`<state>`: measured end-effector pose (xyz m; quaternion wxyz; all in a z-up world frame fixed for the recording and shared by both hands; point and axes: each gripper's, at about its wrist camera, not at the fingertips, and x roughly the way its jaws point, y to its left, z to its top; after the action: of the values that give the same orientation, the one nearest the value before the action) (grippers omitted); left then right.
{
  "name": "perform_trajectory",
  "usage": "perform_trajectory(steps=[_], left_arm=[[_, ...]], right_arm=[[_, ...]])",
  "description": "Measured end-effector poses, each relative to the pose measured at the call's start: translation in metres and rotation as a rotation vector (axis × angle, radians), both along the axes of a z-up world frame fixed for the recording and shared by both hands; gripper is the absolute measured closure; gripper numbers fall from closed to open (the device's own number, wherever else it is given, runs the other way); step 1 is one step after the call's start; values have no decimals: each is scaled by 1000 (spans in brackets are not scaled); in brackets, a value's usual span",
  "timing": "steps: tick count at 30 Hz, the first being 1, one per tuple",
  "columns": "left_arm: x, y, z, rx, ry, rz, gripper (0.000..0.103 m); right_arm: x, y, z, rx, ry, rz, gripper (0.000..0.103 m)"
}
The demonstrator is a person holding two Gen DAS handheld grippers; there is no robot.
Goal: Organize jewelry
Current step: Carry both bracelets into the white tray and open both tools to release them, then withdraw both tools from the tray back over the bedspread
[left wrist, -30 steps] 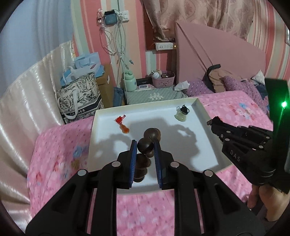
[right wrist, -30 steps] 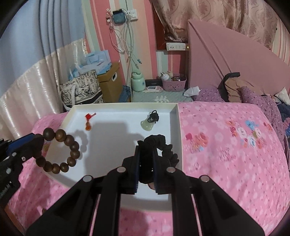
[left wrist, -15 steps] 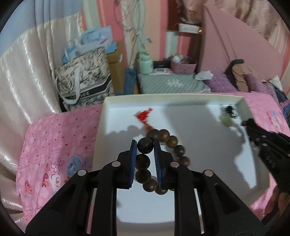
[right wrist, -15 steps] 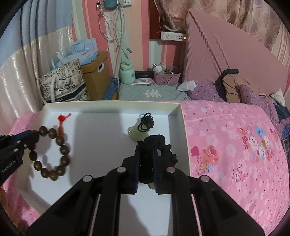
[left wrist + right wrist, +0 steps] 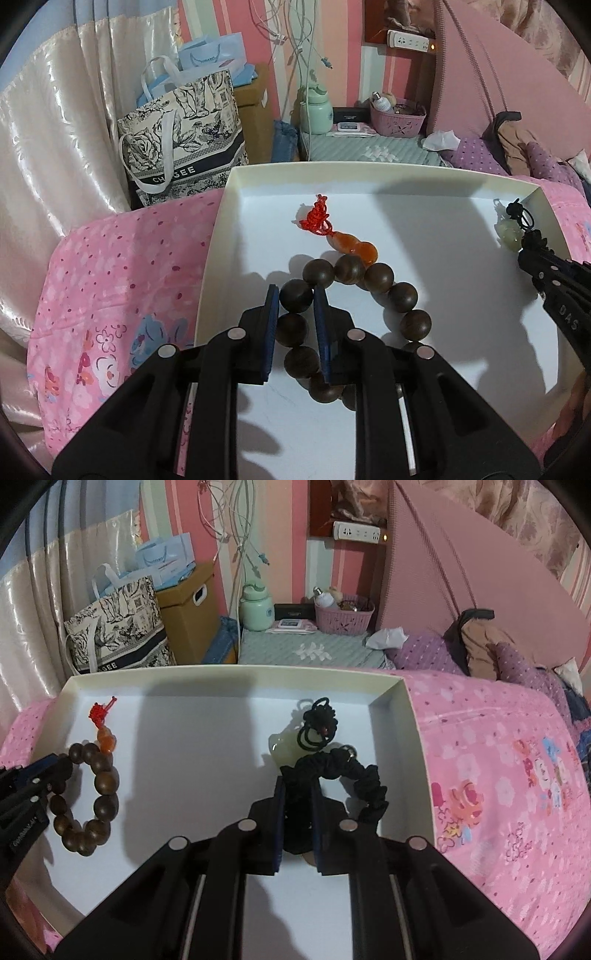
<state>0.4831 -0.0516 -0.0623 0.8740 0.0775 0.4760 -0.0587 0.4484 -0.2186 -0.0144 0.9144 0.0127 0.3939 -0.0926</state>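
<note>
A white tray (image 5: 221, 236) (image 5: 413, 716) lies on the pink bed. My left gripper (image 5: 295, 295) is shut on a bracelet of dark wooden beads (image 5: 402, 295) (image 5: 105, 779), which hangs low over the tray's left side, next to an orange gourd charm with a red knot (image 5: 351, 245) (image 5: 103, 734). My right gripper (image 5: 297, 786) is shut on a black scrunchie (image 5: 354, 771) over the tray's right side. Just beyond it lies a pale green jade pendant with a black cord (image 5: 284, 744) (image 5: 508, 230). The right gripper's (image 5: 532, 251) side shows at the left wrist view's right edge.
The pink flowered bedspread (image 5: 498, 775) surrounds the tray. Behind it stand a patterned tote bag (image 5: 181, 140), a cardboard box (image 5: 188, 602), a bedside surface with a green bottle (image 5: 256, 609) and pink basket (image 5: 343, 618), and purple pillows (image 5: 436, 653).
Both grippers have come down and forward over the tray with their loads. The bead bracelet now sits close to the orange charm, and the scrunchie close to the jade pendant.
</note>
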Motion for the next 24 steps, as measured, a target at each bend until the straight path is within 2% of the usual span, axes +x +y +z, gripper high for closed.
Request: perform_trajectory(steps=[5, 14, 16, 17, 20, 23, 24], left_arm=[[-1, -5, -3, 20, -2, 5, 85], [-4, -5, -1, 17, 4, 14, 84], [-2, -4, 1, 3, 7, 13, 81], [-3, -4, 2, 0, 4, 13, 77], [-7, -6, 12, -6, -17, 6, 65], [-16, -9, 27, -30, -32, -12, 63], [-20, -10, 35, -37, -39, -17, 57]], right_arm=[[7, -6, -4, 27, 39, -7, 91], [4, -7, -5, 34, 44, -7, 87], [4, -7, -4, 39, 49, -6, 72], [3, -8, -4, 43, 48, -7, 60], [-1, -8, 1, 42, 39, -1, 59], [-8, -9, 15, 57, 14, 13, 59], [-11, -9, 20, 58, 3, 14, 57]])
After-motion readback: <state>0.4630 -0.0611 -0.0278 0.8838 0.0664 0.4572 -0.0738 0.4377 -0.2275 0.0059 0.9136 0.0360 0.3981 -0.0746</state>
